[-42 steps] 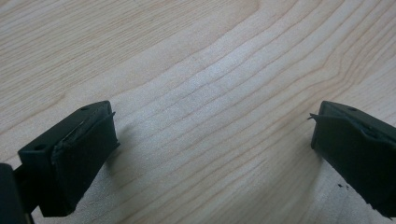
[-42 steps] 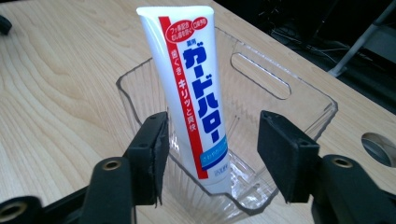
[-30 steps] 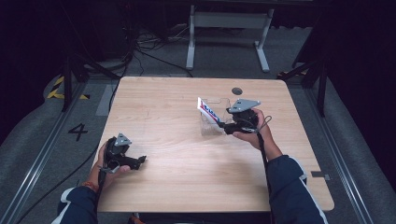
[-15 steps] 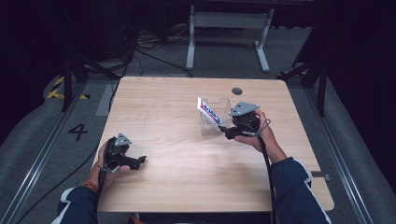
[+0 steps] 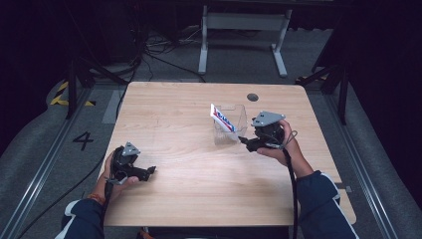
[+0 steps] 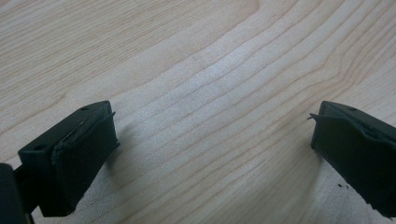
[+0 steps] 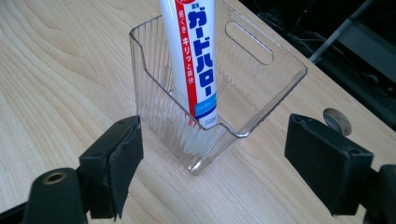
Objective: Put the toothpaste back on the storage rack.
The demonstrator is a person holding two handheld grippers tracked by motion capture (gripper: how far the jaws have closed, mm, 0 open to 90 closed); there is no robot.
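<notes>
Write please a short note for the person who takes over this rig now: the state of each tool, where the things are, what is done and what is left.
Left tool: open, holds nothing, low over bare table near the front left.
Right tool: its jaws have just been opening; now open, pads clear of the clear plastic holder, just in front of it.
Things: the toothpaste tube stands tilted inside the holder, top sticking out, right of the table's middle.
Done: tube is in the holder and released.
Left: probably only to draw the right tool back; nothing else on the table seems to wait.
</notes>
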